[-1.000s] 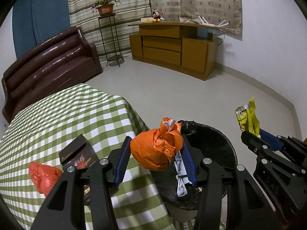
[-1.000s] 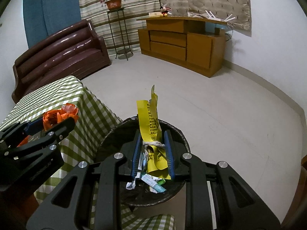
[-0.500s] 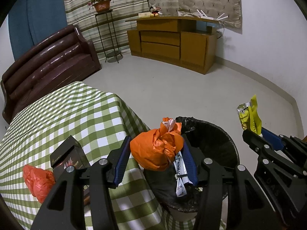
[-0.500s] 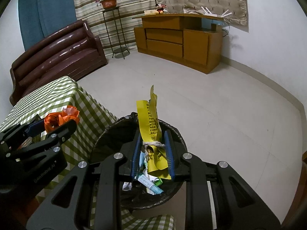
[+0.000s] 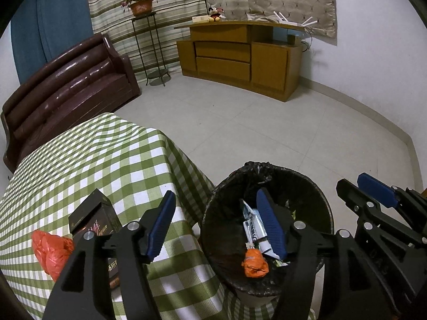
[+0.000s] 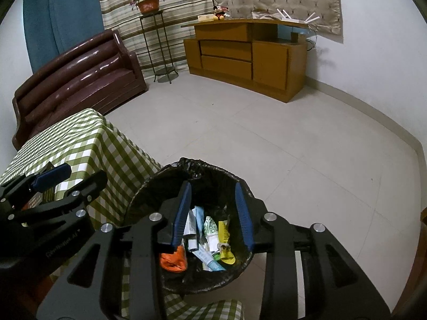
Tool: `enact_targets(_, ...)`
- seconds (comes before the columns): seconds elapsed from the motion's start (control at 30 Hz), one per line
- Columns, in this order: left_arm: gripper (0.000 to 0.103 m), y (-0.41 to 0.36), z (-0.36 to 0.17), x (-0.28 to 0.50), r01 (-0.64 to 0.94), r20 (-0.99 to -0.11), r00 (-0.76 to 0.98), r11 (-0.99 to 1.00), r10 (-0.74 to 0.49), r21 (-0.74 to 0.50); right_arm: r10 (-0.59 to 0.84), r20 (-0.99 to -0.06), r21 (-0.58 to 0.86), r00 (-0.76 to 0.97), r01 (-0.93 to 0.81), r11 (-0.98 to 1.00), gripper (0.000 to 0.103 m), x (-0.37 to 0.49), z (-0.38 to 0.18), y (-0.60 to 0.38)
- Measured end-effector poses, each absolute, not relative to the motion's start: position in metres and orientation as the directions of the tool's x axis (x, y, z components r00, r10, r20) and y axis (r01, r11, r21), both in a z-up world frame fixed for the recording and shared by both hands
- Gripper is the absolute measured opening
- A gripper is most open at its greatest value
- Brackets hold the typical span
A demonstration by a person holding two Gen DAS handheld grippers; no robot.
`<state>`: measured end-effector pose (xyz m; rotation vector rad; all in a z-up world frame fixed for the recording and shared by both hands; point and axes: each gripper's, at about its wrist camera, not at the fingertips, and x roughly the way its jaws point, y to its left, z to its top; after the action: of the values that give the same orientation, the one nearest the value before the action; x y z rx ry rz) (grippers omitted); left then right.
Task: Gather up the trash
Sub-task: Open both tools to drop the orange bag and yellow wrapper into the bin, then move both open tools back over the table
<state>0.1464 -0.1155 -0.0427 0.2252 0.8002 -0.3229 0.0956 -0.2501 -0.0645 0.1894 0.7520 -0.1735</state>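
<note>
A black-lined trash bin (image 5: 315,194) (image 6: 213,170) stands on the floor beside the checked table. An orange bag (image 5: 254,264) (image 6: 174,261) and a yellow wrapper (image 6: 225,242) lie inside it among other wrappers. My left gripper (image 5: 216,210) is open and empty, over the table edge and the bin's left rim. My right gripper (image 6: 213,200) is open and empty above the bin; it also shows at the right of the left wrist view (image 5: 373,189). A red-orange bag (image 5: 52,250) and a dark box (image 5: 92,218) lie on the table by my left finger.
The green checked tablecloth (image 5: 93,165) covers the table at the left. A brown sofa (image 5: 66,85) stands behind it, a plant stand (image 5: 149,40) and a wooden cabinet (image 5: 240,56) against the far wall. Pale tiled floor (image 5: 267,122) lies between.
Both grippers have opened. The orange bag dropped from my left gripper into the bin, and the yellow wrapper dropped from my right gripper into the bin.
</note>
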Motion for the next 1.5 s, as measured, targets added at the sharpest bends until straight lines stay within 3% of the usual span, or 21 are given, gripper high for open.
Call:
enact_targets(0.77, 0.064, -0.099, -0.032, 0.139, 0.344, -0.724, 0.661, 0.937, -0.197, 0.060, -0.085, -0.681, 0.095, 0.728, 0.203, 0.975, 0.034, 0.091, -0.051, -0.243)
enact_targets(1.3, 0.064, -0.024, -0.023, 0.122, 0.223, -0.725, 0.678, 0.974, -0.119, 0.048, -0.033, -0.683, 0.071, 0.730, 0.111, 0.991, 0.035, 0.089, -0.046, -0.194)
enact_targets(1.5, 0.069, 0.008, -0.017, 0.119, 0.150, -0.711, 0.700, 0.987, -0.068, 0.054, -0.006, -0.682, 0.063, 0.731, 0.068, 0.996, 0.035, 0.089, -0.044, -0.173)
